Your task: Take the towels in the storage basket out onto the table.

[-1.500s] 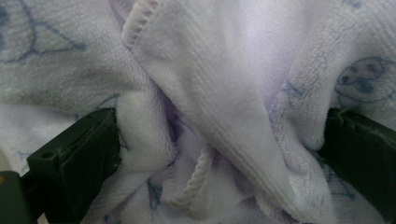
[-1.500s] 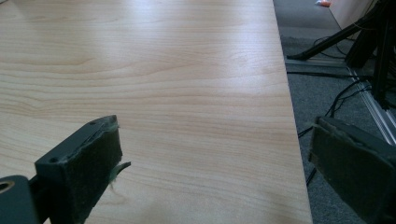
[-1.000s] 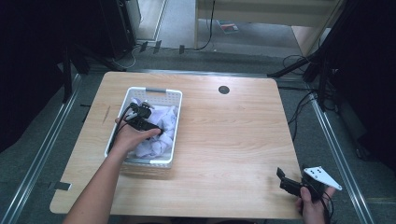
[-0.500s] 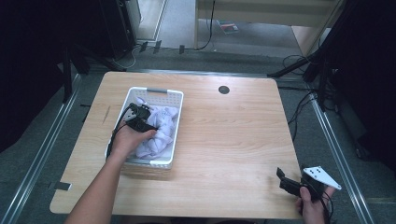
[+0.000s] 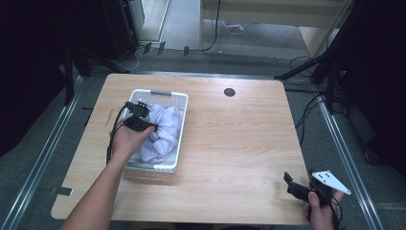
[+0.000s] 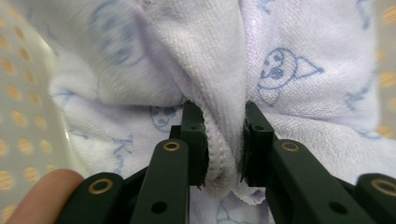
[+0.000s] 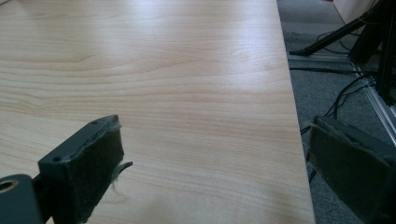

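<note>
Over at the left, the person's left hand point(image 5: 125, 141) reaches into a white perforated basket point(image 5: 179, 125) sitting on the left half of the wooden table point(image 5: 239, 139). Left gripper point(image 5: 143, 125) is down in the basket w/ its jaws pinching a fold of the pale lilac towel point(image 5: 163, 134). Close up, the fold is squeezed between the two black jaws, hem stitching visible, blue cartoon faces printed on the terry. Towel is bunched up, all inside the basket. A fingertip point(image 6: 39, 196) shows at bottom left of the left gripper view. Mid-table is bare wood; a small dark grommet hole point(image 5: 230, 92) sits near the far edge. At the right, near corner, the right hand point(image 5: 320, 213) holds the right gripper point(image 5: 293, 184) by the table's right edge, jaws spread wide w/ nothing between them, frayed felt pads point(image 7: 100, 175), one jaw hanging past the edge over grey floor point(image 7: 327, 84).
</note>
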